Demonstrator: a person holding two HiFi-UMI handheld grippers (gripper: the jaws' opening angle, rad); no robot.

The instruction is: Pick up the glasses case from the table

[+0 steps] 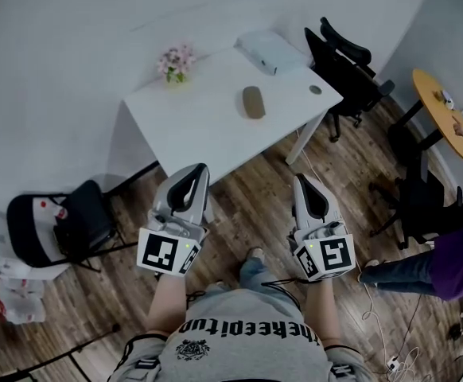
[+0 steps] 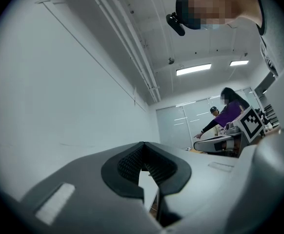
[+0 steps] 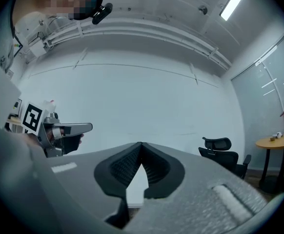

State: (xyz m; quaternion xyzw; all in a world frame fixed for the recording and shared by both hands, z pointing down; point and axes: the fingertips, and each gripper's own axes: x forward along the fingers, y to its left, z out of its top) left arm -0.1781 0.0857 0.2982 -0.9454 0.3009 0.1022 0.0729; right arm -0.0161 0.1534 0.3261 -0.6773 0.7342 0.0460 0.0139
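On the white bench (image 1: 208,130), brown glasses case (image 1: 253,102) lying near the middle, well apart from both claws, left claw (image 1: 197,171) and right claw (image 1: 302,181) pressed together, empty

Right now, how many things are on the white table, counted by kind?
glasses case: 1
pot of pink flowers: 1
white box: 1
small grey round thing, too small to identify: 1
Total on the white table: 4
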